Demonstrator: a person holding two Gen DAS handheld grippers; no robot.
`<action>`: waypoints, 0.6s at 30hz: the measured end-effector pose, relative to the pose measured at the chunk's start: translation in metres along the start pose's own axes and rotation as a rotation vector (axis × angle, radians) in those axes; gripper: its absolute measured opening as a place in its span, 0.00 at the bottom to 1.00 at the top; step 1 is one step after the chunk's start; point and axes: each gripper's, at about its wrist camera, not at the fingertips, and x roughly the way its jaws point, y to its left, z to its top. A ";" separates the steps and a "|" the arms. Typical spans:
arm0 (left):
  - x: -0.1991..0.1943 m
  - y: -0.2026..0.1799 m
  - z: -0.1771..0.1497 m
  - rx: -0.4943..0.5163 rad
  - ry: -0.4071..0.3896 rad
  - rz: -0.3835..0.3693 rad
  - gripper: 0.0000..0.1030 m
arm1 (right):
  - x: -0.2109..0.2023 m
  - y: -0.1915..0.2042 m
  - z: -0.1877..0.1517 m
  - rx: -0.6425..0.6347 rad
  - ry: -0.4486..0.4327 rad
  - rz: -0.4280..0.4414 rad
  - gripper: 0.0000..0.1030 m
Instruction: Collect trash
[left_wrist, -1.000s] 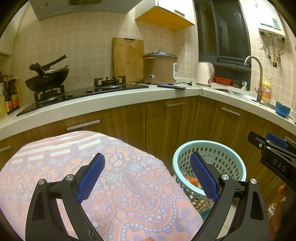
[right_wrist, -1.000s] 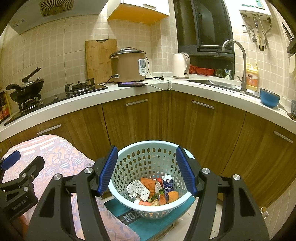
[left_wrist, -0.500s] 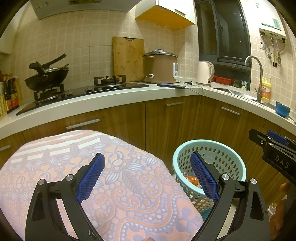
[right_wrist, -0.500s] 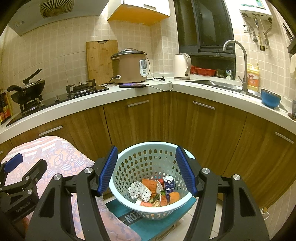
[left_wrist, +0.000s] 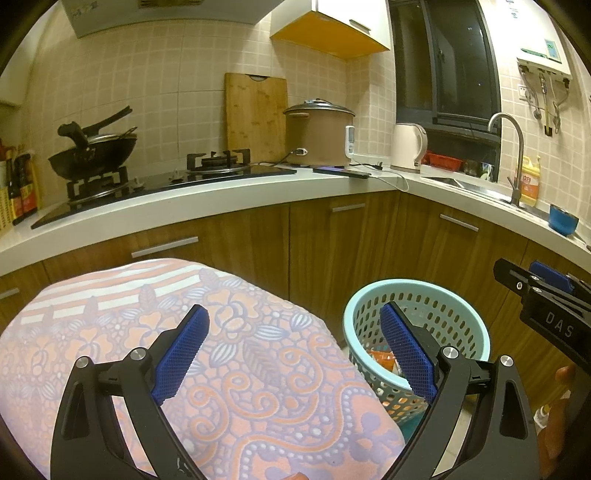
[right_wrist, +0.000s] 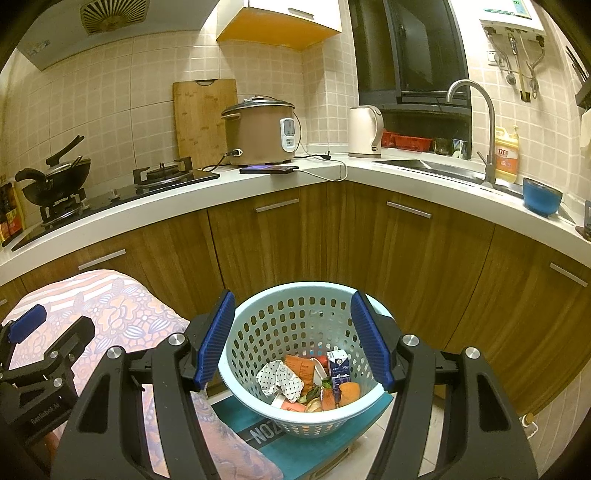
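Right gripper (right_wrist: 291, 341): jaws spread wide, nothing between the blue pads (right_wrist: 216, 341), touching nothing. It hangs above and in front of the pale blue basket (right_wrist: 258, 314), whose rim sits framed between the two pads in the right wrist view. Left gripper (left_wrist: 295, 356): jaws also spread wide, empty, no contact. It hangs over a patterned pink-and-orange cloth (left_wrist: 258, 398) that covers a rounded surface; its right pad (left_wrist: 404, 354) overlaps the basket in the picture but is in front of it, not touching. Trash is already in the basket bottom: a small milk carton (right_wrist: 338, 365) standing upright, a crumpled white dotted wrapper (right_wrist: 280, 380) to its left, orange packets (right_wrist: 300, 365) and other scraps around them, some too jumbled to tell apart. The basket stands on a teal box (right_wrist: 258, 435) with white lettering, on the floor, just beside the cloth-covered surface and in front of the wooden cabinets (right_wrist: 258, 240). Each gripper shows at the edge of the other's view, well apart. Above the cabinets runs a white desk (right_wrist: 321, 184) wrapping the corner: wok (right_wrist: 55, 177) on the stove at left, cutting board (right_wrist: 205, 118) leaning on the tile wall, rice cooker (right_wrist: 258, 133), phone (right_wrist: 267, 170) on a cable, kettle (right_wrist: 365, 131), then sink with tap (right_wrist: 476, 129), yellow soap bottle (right_wrist: 506, 155) and a blue bowl (right_wrist: 541, 195) at right.
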 end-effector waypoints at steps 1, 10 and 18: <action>0.000 0.000 0.000 -0.001 0.001 -0.001 0.90 | 0.000 0.000 0.000 0.001 0.001 0.001 0.60; 0.001 0.001 0.001 -0.003 0.005 0.004 0.93 | 0.001 -0.002 0.002 0.003 0.004 -0.001 0.60; 0.001 -0.001 0.003 -0.005 0.009 0.005 0.93 | 0.000 -0.002 0.002 0.006 0.006 0.000 0.60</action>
